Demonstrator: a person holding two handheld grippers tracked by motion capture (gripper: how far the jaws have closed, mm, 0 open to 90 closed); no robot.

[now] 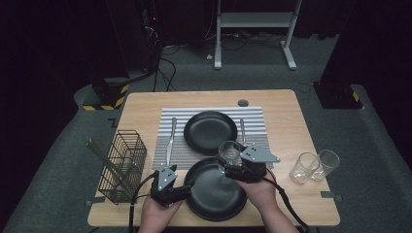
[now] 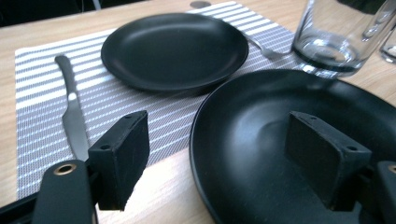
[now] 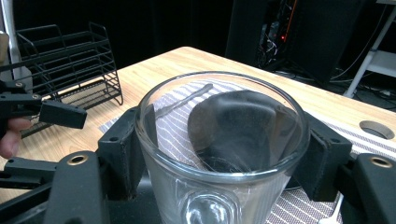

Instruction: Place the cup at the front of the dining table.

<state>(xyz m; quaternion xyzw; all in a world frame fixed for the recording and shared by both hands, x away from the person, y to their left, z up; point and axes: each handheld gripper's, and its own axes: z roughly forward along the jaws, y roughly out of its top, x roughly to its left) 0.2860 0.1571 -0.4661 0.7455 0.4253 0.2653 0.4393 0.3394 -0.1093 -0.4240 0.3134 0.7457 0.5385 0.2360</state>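
The right gripper (image 1: 232,160) is closed on a clear glass (image 1: 229,152), held above the near black plate (image 1: 214,194). The left gripper (image 1: 167,182) is spread wide, holding nothing, over that plate's rim. No writing is legible.

the high view looks forward and down on the pale wooden table (image 1: 291,121) from well off, while each gripper view peers close along its own jaws, both sharing the grey striped placemat (image 2: 42,93) beyond them.
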